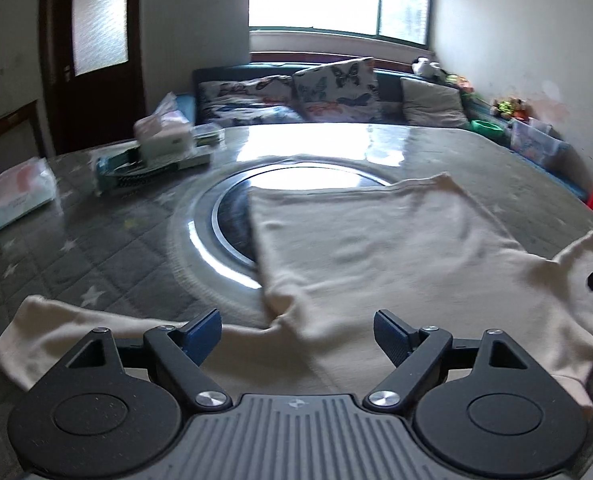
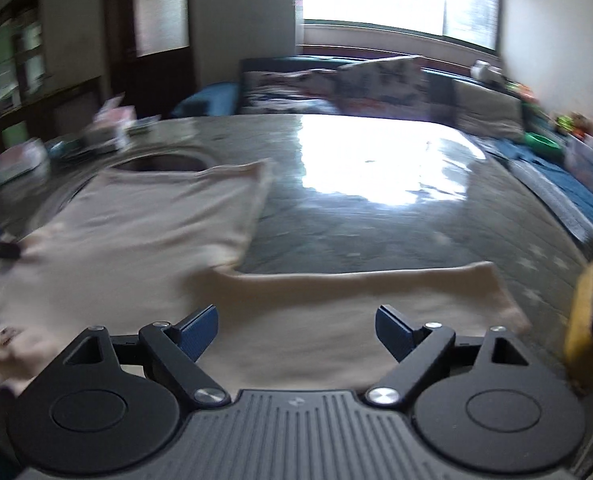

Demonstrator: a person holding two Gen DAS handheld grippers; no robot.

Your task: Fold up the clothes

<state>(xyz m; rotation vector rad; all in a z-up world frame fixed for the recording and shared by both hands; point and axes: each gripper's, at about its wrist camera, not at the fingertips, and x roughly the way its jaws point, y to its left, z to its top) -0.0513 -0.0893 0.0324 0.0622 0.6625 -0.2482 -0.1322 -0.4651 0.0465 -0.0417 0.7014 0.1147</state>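
Note:
A cream long-sleeved shirt (image 1: 380,248) lies flat on the grey table, body stretching away from me, one sleeve (image 1: 56,332) spread left along the near edge. My left gripper (image 1: 296,334) is open and empty, just above the shirt's near end. In the right wrist view the shirt body (image 2: 144,232) lies at the left and the other sleeve (image 2: 376,296) runs right. My right gripper (image 2: 296,330) is open and empty above that sleeve. The right view is blurred.
The table (image 1: 96,248) has a round glass turntable (image 1: 232,216) partly under the shirt. Tissue packs (image 1: 18,194) and boxes (image 1: 164,136) stand at the far left. A sofa with cushions (image 1: 328,88) lies beyond the table. A yellow object (image 2: 586,320) is at the right edge.

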